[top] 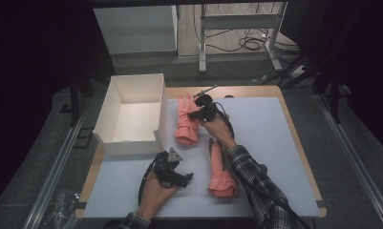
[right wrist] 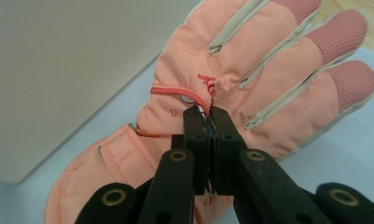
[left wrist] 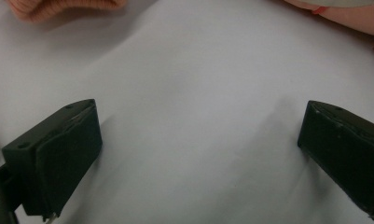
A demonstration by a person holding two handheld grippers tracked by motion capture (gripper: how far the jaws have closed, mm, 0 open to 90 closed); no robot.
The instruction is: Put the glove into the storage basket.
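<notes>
The pink glove [right wrist: 250, 84] in your right tool [right wrist: 209, 116] lies flat on the desk [top: 275, 129], just beside the white box [top: 132, 114], on the box's 3 o'clock side. Your right tool's jaws are pressed together, and they pinch a small fold of cloth on the back of that glove, near the red stitching. That is only a thin bit of cloth, I think. If you lift fast, the fold could slip out and the glove would drop back on the desk. The glove is soft and floppy, so it may hang down and swing. Then its fingers or cuff could catch on the box wall if you carry it toward 9 o'clock, and that could push the box. Your left tool [top: 172, 169] is low at about 6 o'clock on the desk, with its jaws spread wide over the bare grey top, and it grips nothing. The second pink glove [top: 221, 176] lies just to its 3 o'clock side, and your right sleeve lies across part of it. If you pull your right arm back, the sleeve could drag that glove along. Now count: two pink gloves, one white box with nothing inside, and two tools, one in each hand.
</notes>
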